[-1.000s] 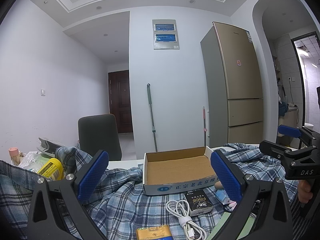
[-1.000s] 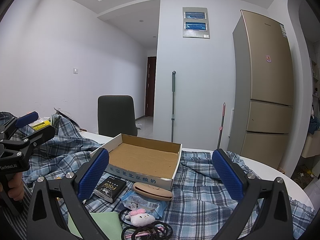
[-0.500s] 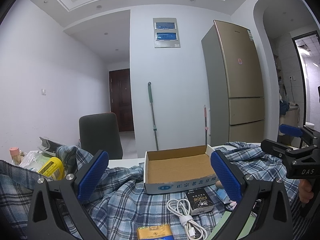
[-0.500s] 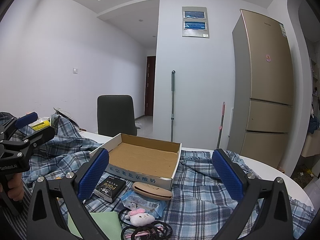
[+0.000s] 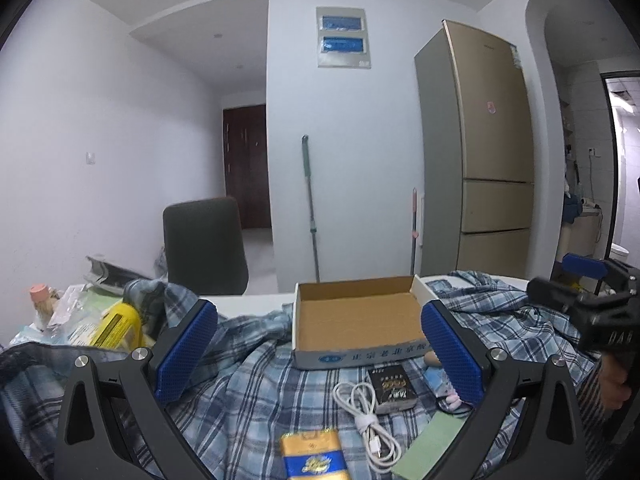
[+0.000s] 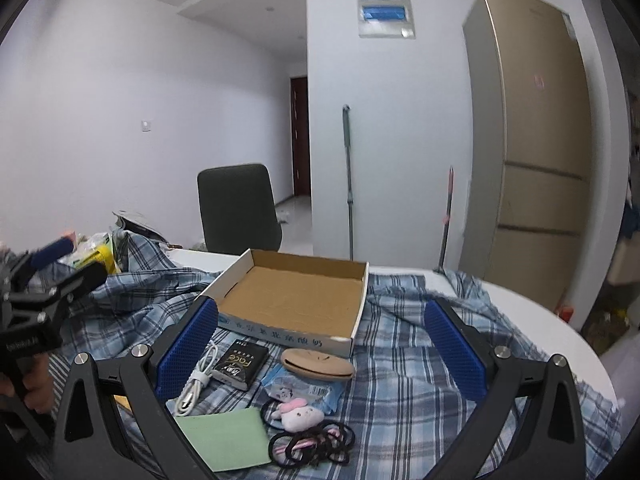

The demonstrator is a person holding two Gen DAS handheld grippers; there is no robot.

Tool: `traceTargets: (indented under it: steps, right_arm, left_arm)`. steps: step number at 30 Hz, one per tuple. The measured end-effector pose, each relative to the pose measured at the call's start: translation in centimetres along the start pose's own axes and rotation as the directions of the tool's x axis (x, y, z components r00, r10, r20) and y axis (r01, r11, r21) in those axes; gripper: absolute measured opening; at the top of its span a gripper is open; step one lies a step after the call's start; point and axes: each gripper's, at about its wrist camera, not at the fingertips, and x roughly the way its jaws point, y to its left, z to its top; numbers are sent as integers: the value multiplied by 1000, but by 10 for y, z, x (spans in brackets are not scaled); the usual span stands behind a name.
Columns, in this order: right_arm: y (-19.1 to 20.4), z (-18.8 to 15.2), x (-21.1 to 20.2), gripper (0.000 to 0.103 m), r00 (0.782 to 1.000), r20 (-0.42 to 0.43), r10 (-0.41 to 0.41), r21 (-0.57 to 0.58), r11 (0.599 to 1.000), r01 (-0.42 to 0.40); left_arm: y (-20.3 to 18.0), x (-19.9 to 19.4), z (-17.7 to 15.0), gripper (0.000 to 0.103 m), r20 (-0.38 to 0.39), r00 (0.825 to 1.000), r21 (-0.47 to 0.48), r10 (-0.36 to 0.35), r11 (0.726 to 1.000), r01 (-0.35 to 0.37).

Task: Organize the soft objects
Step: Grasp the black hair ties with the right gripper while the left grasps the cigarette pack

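Both grippers, left [image 5: 318,350] and right [image 6: 322,348], have fingers spread wide, grasping nothing. Plush [image 6: 300,412] and hair ties [image 6: 312,442] lie between right fingers, low; box [image 6: 296,292] sits just ahead on plaid cloth [image 6: 404,364].

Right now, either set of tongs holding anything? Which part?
Nothing held. The left tongs and right tongs both stand open above the blue plaid cloth, with nothing between their blue pads.

Pink plush toy [image 6: 298,414] lies on black hair ties [image 6: 312,442].
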Motion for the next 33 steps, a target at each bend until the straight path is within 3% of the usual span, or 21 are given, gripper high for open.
traceTargets:
  steps: [4,10,17,21,25,27,29,30,32,33]
  right_arm:
    - [-6,1,6,103,993,-115,25,57,998,-19]
    - [-4,-17,29,95,959,-265,102,40,995,-95]
    - [-3,-62,71,89,871,-474,129,-21,987,-158]
    - [-5,-78,86,86,814,-552,180,19,979,-203]
    - [-3,-85,96,72,777,-605,172,17,979,-204]
    - [-2,-89,100,58,759,-630,168,12,978,-206]
    - [-2,-90,98,32,759,-632,155,-1,980,-200]
    - [-2,-90,97,30,760,-630,157,-2,979,-204]
    - [-1,-89,93,11,769,-618,165,-3,977,-212]
    - [-2,-88,90,11,778,-608,158,-10,978,-207]
  left_arm:
    - [8,-2,-1,103,-93,996,-25,2,1000,-4]
    - [16,-5,-19,103,-172,985,-25,-6,1000,2]
    - [23,-2,-38,103,-229,973,-20,24,999,-29]
    - [21,-1,-44,103,-247,968,2,37,999,-37]
    - [17,-1,-46,103,-260,965,13,33,999,-30]
    - [14,1,-46,103,-263,964,29,34,999,-27]
    - [10,3,-45,103,-274,961,58,40,998,-25]
    - [9,4,-45,103,-280,959,64,41,998,-24]
    - [11,4,-44,103,-288,957,58,37,998,-21]
    - [11,4,-43,103,-294,955,56,36,998,-20]
